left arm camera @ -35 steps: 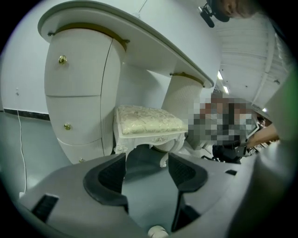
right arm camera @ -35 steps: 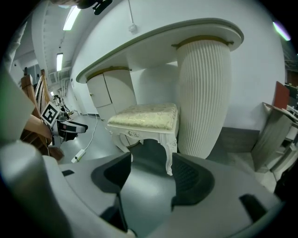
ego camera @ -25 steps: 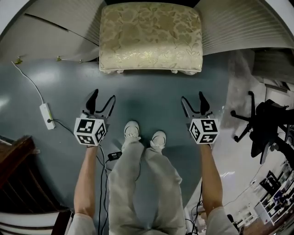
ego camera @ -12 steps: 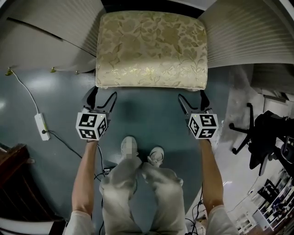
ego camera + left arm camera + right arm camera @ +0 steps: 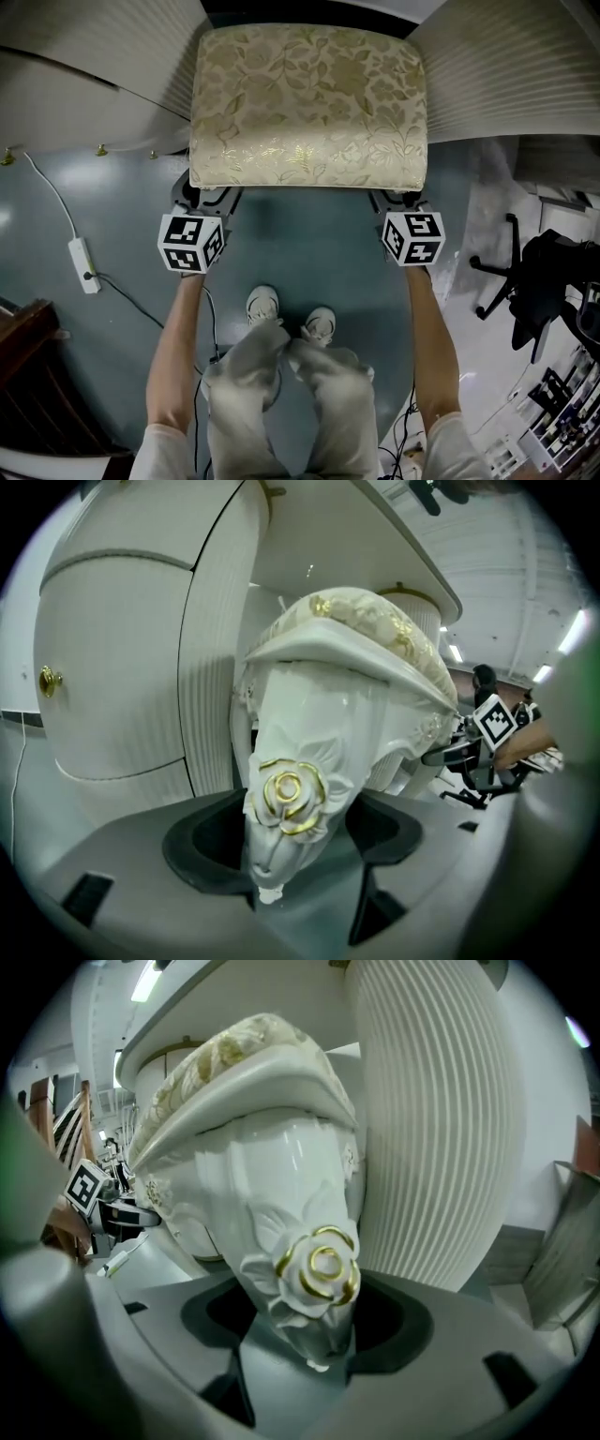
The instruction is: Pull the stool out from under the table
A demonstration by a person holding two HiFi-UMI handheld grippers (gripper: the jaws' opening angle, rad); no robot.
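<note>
The stool (image 5: 307,103) has a cream and gold floral cushion and white carved legs, and stands partly under the white table (image 5: 94,89). My left gripper (image 5: 208,195) reaches under the cushion's front left corner; its jaws have just been opening, and the front left leg (image 5: 300,752) with a gold rose stands between them with gaps on both sides. My right gripper (image 5: 394,197) is at the front right corner. Its jaws have just been closing around the front right leg (image 5: 300,1241), and dark gaps still show beside it. The head view hides both sets of fingertips under the cushion.
Fluted white table panels (image 5: 506,75) flank the stool on both sides. A white power strip (image 5: 78,262) with its cable lies on the blue-grey floor at left. A black office chair (image 5: 544,272) stands at right. The person's feet (image 5: 265,305) are just behind the grippers.
Both grippers have moved forward and down from open floor to the stool's front legs. Their fingertips, earlier in plain sight, now sit under the cushion's front edge.
</note>
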